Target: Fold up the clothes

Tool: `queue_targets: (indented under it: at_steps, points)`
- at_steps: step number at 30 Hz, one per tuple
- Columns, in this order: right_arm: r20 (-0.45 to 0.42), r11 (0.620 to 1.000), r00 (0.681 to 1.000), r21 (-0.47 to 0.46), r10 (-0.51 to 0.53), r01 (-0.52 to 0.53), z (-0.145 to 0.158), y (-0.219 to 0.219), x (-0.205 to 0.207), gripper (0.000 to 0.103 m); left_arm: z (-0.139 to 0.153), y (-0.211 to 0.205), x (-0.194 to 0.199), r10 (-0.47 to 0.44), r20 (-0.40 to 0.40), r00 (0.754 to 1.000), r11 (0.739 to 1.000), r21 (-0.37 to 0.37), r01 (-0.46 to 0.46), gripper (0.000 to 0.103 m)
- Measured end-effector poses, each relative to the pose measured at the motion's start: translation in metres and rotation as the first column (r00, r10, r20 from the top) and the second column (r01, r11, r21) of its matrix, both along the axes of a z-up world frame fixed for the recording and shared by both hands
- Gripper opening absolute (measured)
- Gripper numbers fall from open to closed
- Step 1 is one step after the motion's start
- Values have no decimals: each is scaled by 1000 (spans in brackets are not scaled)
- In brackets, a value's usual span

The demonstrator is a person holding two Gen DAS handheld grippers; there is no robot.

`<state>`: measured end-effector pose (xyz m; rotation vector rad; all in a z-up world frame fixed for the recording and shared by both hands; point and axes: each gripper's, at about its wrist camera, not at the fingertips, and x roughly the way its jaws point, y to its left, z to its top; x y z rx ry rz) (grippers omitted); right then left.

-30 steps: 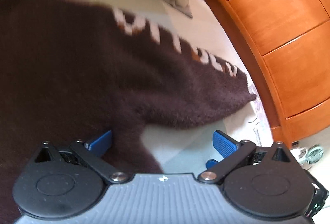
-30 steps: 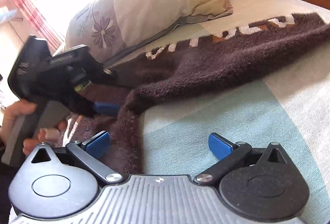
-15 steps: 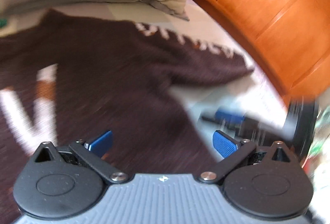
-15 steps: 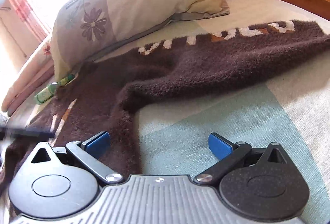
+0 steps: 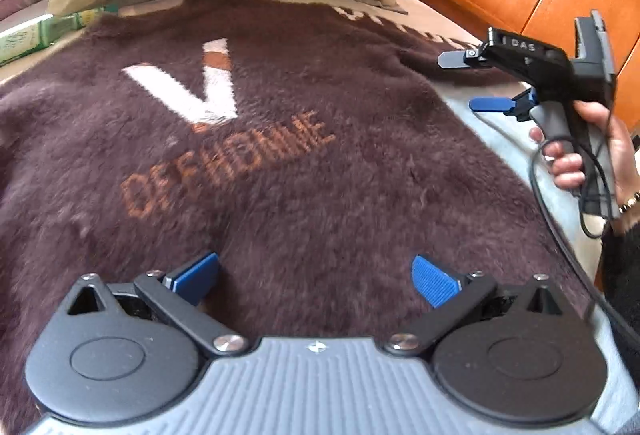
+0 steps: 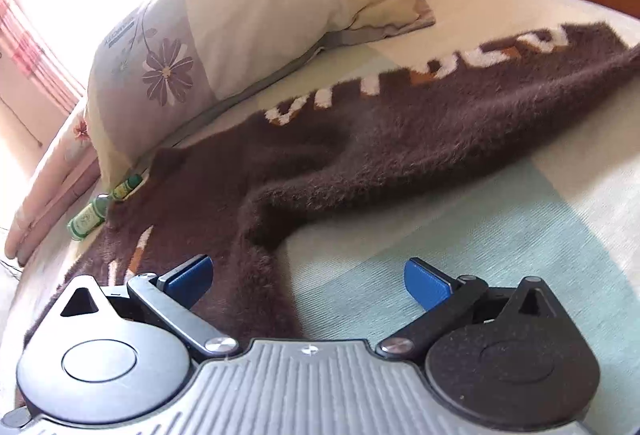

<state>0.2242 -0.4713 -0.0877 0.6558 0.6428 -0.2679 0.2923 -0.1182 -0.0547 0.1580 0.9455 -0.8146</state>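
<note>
The brown fuzzy sweater (image 5: pixel 280 155) lies spread flat on the bed (image 6: pixel 460 235), sleeve (image 6: pixel 440 139) stretched toward the frame's upper right, presumably laid out for folding, while both the left tool (image 5: pixel 316 281) and right tool (image 6: pixel 306 281) hover spread wide, holding nothing.

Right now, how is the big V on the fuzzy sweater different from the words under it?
The V is white with an orange edge; the words are all orange. The V is one large letter; the words are a row of smaller letters slanting across the sweater. Both are part of the same brown fuzzy front.
</note>
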Motion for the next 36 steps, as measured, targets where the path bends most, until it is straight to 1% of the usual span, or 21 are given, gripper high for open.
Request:
queue_targets:
  at_steps: [2,4,5,7,8,9,12,13,17,20,22,24,26,28,30,34,36]
  points:
    - [-5,1000,1000,-1,-10,10,1,0,-1,103,5,2,1,16,32,999,1000,-11,-15,102]
    - [-4,1000,1000,22,-5,5,2,2,-2,103,4,4,8,57,76,995,998,-9,-57,102]
    - [0,1000,1000,31,-1,1,4,4,-2,103,-2,4,11,68,78,995,998,-4,-67,102]
    - [20,1000,1000,10,10,-10,11,15,-3,103,-16,4,17,87,85,993,996,5,-88,102]
    - [29,1000,999,-3,18,-18,15,20,-3,103,-19,8,13,72,137,988,997,-22,-69,102]
    - [37,998,998,-38,43,-42,19,30,-3,103,-24,12,8,66,172,983,997,-47,-58,102]
    - [55,983,991,-142,123,-114,32,58,-4,103,-25,11,6,18,194,981,1000,-24,-13,102]
    - [60,974,984,-167,165,-153,35,70,-5,103,-25,11,5,2,201,980,1000,-17,2,102]
    - [48,930,946,-208,319,-303,43,110,-3,103,-26,23,5,-11,192,981,998,-51,21,102]
    - [2,905,936,-255,353,-341,39,136,-12,103,-21,30,3,-22,191,981,999,-40,30,102]
    - [-53,923,960,-265,274,-278,25,144,-29,103,-19,37,4,-10,199,980,999,-33,17,102]
    - [-89,939,965,-227,245,-259,9,145,-47,103,-17,49,8,25,194,981,999,-28,-20,102]
    - [-123,950,968,-198,220,-241,-7,147,-64,103,-13,59,12,65,174,983,997,-45,-58,102]
    - [-129,910,959,-304,254,-282,-12,157,-81,103,-7,67,13,93,166,982,995,-60,-84,102]
    - [-210,864,946,-395,246,-312,-15,171,-88,103,-2,72,13,117,168,979,992,-60,-109,102]
    - [-241,887,959,-398,146,-235,-10,182,-105,103,7,81,13,183,153,971,983,-43,-179,102]
    - [-264,893,960,-403,97,-201,-8,190,-112,103,11,86,10,177,150,973,984,-50,-171,102]
